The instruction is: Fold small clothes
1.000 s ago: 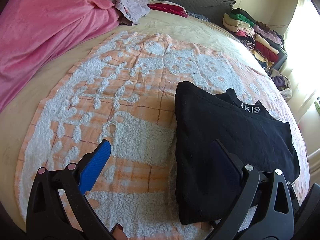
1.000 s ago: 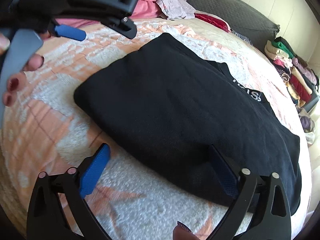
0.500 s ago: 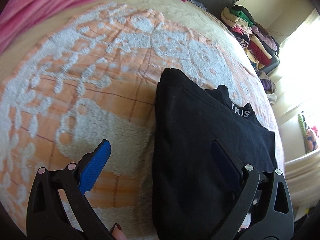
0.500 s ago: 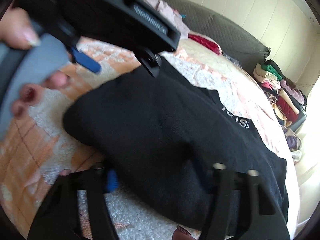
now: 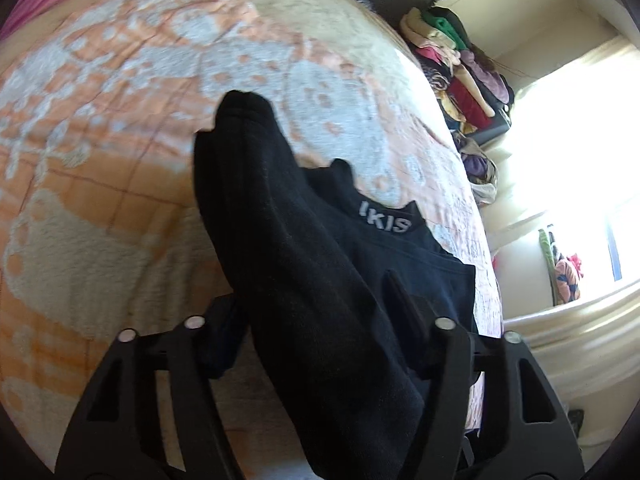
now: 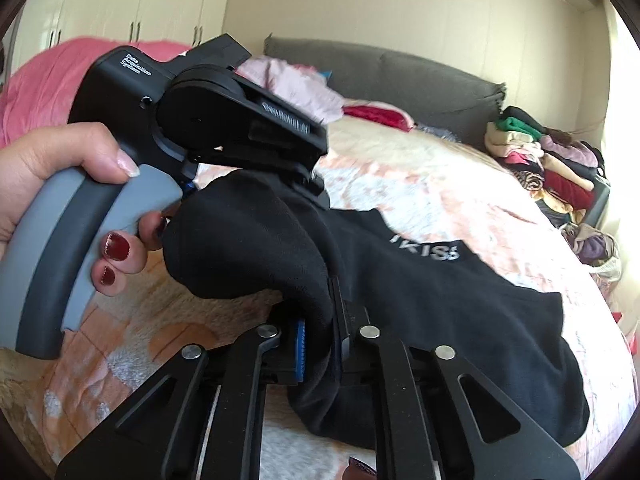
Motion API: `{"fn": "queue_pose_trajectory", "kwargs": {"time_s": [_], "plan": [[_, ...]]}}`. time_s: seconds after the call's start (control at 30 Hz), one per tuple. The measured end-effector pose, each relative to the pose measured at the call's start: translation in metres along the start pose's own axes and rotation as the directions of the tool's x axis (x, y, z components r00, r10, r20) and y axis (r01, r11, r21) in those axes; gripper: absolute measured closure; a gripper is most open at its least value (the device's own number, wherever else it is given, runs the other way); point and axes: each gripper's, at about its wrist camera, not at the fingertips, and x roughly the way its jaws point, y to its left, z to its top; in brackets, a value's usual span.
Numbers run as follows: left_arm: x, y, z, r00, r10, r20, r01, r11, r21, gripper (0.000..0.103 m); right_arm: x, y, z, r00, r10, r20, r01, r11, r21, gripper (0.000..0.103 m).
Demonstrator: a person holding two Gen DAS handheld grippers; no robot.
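pinching the black top at two points

holding the black garment (image 6: 420, 300) on the orange-and-white blanket (image 5: 100, 160), both tools have fabric between their fingers. the right gripper (image 6: 318, 344) is clamped tight on a bunched fold at the near edge, blue pads almost meeting. the left gripper (image 5: 320, 320) has a raised ridge of the same cloth running up between its fingers; whether they actually squeeze it is hard to say, since the cloth covers both pads.

containers: a dark crate (image 6: 600, 196) beside the bed holds a heap of folded clothes (image 6: 540, 152).

only the right view shows the left tool from outside, the person's left hand (image 6: 60, 184) on its grey handle, plus the grey headboard (image 6: 400, 76) and pink cover (image 6: 52, 76). only the left view shows the bright window (image 5: 580, 140).

white lettering on the garment is partly cut off, and motion blur softens the blanket.
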Motion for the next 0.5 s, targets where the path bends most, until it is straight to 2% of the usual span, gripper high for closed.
{"fn": "queue_pose_trajectory", "kwargs": {"time_s": [0.07, 0.13, 0.33, 0.5], "plan": [[0.000, -0.021, 0.000, 1.000, -0.001, 0.011, 0.001, 0.999, 0.044, 0.065, -0.007, -0.011, -0.001, 1.000, -0.024, 0.013, 0.024, 0.999, 0.029, 0.095], [0.002, -0.042, -0.001, 1.000, -0.011, 0.019, 0.009, 0.996, 0.084, 0.068, -0.016, -0.025, -0.004, 0.999, -0.037, 0.022, 0.036, 0.997, 0.074, 0.095], [0.012, -0.105, -0.009, 0.999, -0.013, 0.035, 0.005, 0.979, 0.203, 0.069, -0.044, -0.059, -0.016, 0.994, -0.090, 0.057, 0.079, 0.980, 0.183, 0.096], [0.033, -0.143, -0.015, 1.000, -0.017, 0.016, 0.013, 0.965, 0.261, 0.069, -0.062, -0.082, -0.030, 0.989, -0.132, 0.065, 0.113, 0.964, 0.243, 0.096]]}}
